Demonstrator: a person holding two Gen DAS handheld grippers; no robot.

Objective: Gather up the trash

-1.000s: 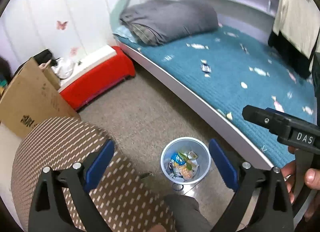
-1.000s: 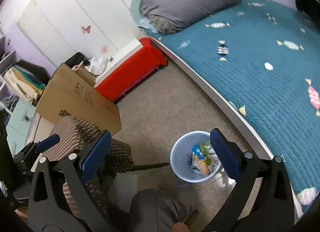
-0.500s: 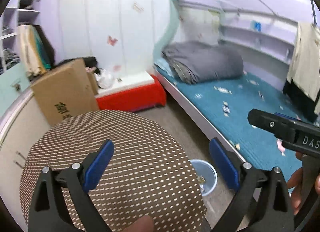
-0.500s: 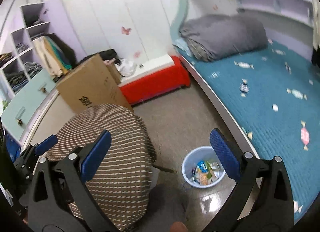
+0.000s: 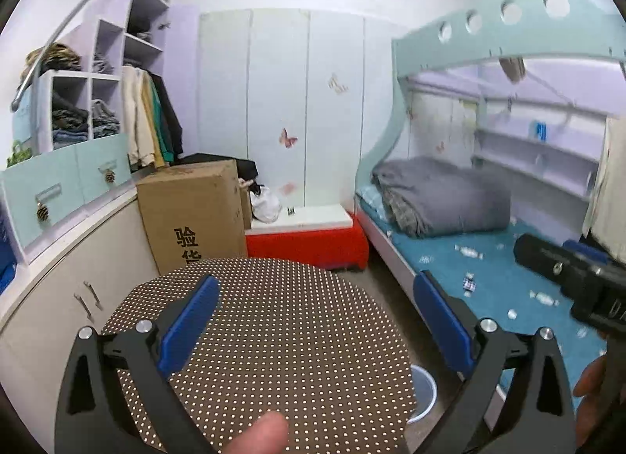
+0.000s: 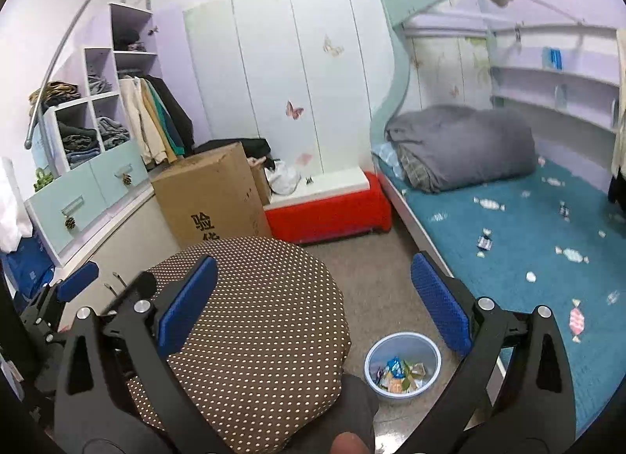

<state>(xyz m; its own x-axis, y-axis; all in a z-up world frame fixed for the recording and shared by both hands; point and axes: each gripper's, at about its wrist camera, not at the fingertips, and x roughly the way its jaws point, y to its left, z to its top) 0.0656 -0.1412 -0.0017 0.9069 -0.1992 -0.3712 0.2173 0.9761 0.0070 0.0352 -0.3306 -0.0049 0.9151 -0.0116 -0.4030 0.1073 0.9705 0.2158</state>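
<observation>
A cardboard box (image 6: 211,200) stands beside a red bench (image 6: 328,215), behind a dotted cushion (image 6: 258,336).

Floor passage: a bare strip ran between the dotted brown cushion (image 6: 250,321) and the bed frame (image 6: 426,243), blocked low by the blue bin (image 6: 403,366). Far end closed by the red bench (image 6: 328,215) and cardboard box (image 6: 211,207). Bed surface (image 6: 528,243) open, scattered wrappers only.

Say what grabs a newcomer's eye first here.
Candy wrappers litter the teal bedspread at right, beyond a folded grey duvet. On the floor beside the bed a blue bin already holds trash, next to a brown dotted round cushion. Both the left gripper and the right gripper are open and empty.
</observation>
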